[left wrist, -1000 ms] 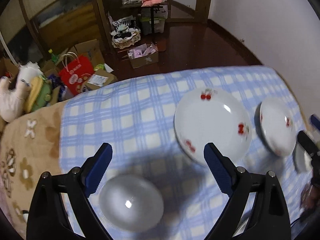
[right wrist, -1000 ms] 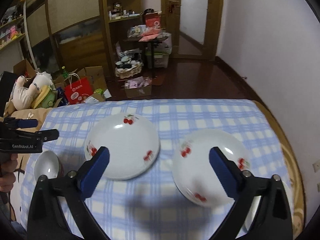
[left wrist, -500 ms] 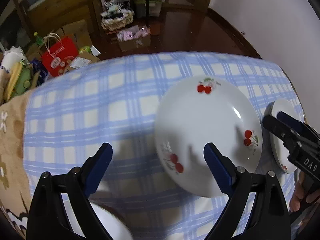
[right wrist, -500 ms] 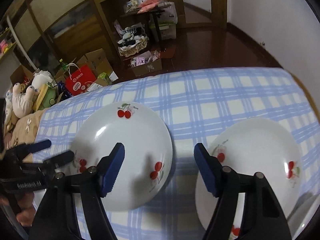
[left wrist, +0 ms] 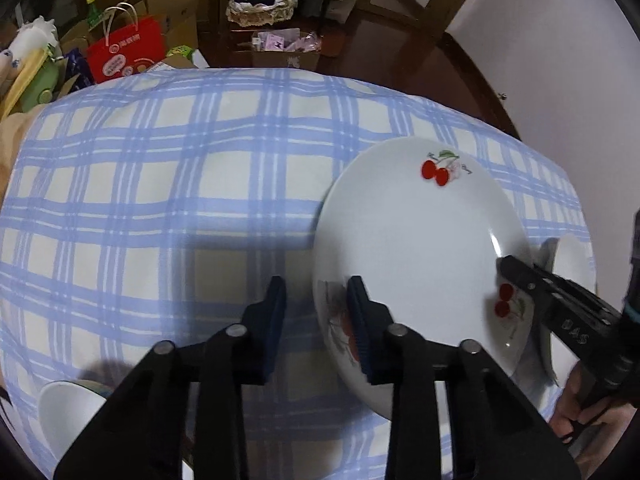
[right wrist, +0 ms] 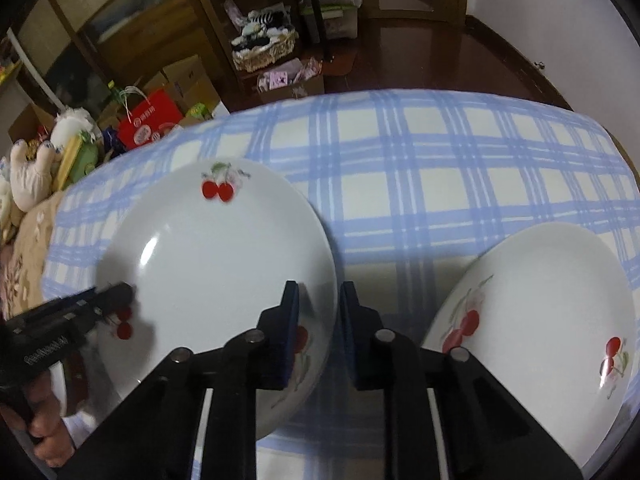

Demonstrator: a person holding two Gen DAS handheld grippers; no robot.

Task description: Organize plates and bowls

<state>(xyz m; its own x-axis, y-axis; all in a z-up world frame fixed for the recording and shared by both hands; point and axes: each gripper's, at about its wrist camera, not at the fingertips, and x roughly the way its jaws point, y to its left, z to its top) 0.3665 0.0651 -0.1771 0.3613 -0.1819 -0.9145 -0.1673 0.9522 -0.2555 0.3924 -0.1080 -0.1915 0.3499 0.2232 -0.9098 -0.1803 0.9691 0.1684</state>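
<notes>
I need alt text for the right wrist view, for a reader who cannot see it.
The right gripper is closing over the near right rim of a white cherry-print plate on a blue checked tablecloth. The left gripper reaches the plate's left rim; a second cherry plate lies to the right.

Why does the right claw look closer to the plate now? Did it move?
Yes. The right claw came down and left across the checked cloth; its jaws, closing, now straddle the big plate's rim.

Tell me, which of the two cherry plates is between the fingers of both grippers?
The left cherry plate in the right wrist view: both grippers are closing on its opposite rims. The other cherry plate, to its right, has no fingers on it.
</notes>
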